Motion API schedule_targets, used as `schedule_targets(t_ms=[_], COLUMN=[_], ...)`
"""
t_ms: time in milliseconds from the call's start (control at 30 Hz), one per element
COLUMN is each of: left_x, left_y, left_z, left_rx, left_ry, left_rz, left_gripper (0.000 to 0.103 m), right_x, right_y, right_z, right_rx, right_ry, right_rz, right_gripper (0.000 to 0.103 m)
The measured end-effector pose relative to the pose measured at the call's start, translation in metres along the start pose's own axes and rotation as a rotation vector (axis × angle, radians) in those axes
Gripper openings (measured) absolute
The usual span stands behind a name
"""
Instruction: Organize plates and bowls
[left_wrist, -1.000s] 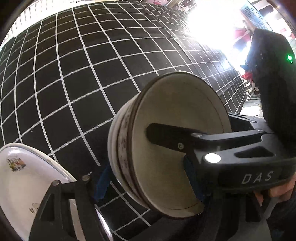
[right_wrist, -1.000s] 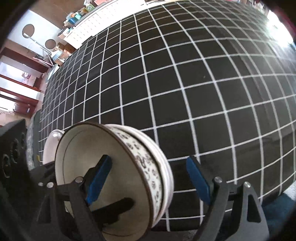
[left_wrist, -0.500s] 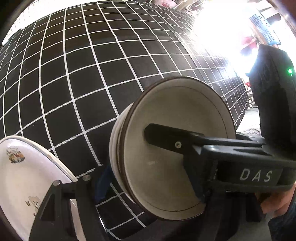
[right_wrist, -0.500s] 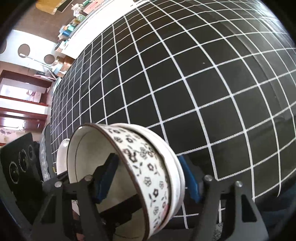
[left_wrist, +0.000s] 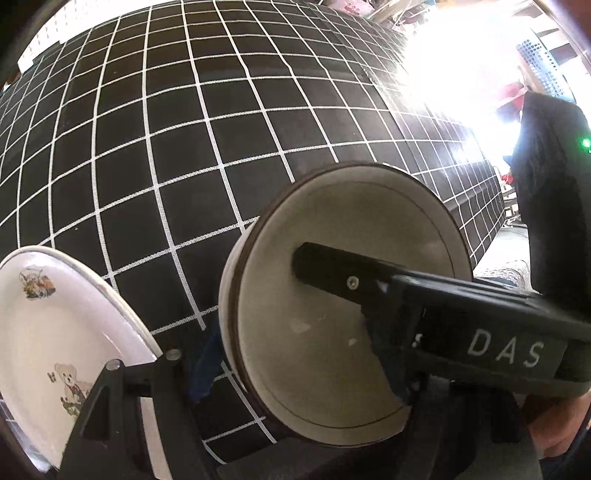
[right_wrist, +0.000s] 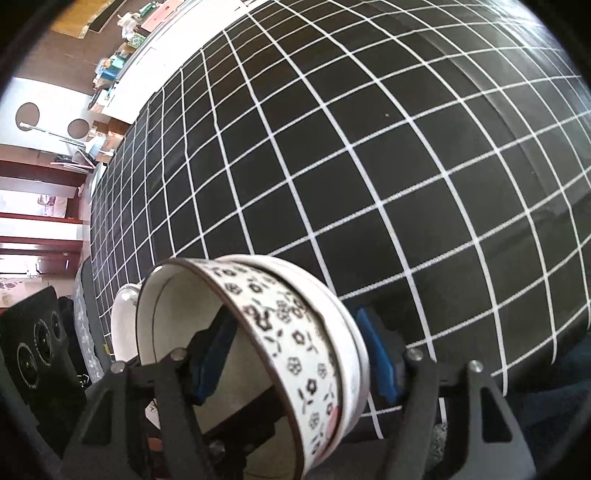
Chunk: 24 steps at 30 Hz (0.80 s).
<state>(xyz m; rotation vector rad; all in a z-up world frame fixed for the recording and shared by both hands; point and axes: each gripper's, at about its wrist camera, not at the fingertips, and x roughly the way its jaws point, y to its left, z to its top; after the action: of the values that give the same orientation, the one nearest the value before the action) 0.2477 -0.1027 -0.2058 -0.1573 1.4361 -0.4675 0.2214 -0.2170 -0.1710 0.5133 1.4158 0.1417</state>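
Ceramic bowls (right_wrist: 295, 343) | both grippers' jaws half-wide, clamping the nested pair | plate (left_wrist: 55, 332) beside.

The white plate (left_wrist: 55, 332) with the teddy bear runs off the picture's left edge. Behind the stacked bowls (left_wrist: 332, 302), one blue pad is mostly hidden. Bright glare past the far end of the checked tabletop (left_wrist: 184, 147) washes out whatever is there.

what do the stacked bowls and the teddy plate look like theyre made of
Stacked bowls: probably glazed ceramic, judging by the smooth cream inside, dark rim line and printed black flowers. Teddy plate: glossy white, thin-rimmed, with a printed bear decal; could be porcelain or melamine.
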Motion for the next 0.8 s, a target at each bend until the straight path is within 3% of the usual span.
schedule_targets(t_ms=[167,400,800], left_x=[-0.022,-0.053,-0.117], left_y=[-0.005,0.002,0.067], left_z=[-0.004,-0.006,-0.026], left_rx=[0.012,-0.037,-0.148], left_ry=[-0.035,-0.076,-0.169], left_rz=[0.024,0.03,0.067], left_gripper=[0.072,0.072,0.072], right_x=[-0.012,-0.022,-0.004], right_y=[0.013,0.052,0.132], right_z=[-0.003,-0.004,-0.016], right_rx=[-0.007,-0.064,-0.219], right_ry=[-0.004,-0.012,0.011], right_rz=[0.024,-0.007,-0.008], right_gripper=[0.07,0.07,0.069])
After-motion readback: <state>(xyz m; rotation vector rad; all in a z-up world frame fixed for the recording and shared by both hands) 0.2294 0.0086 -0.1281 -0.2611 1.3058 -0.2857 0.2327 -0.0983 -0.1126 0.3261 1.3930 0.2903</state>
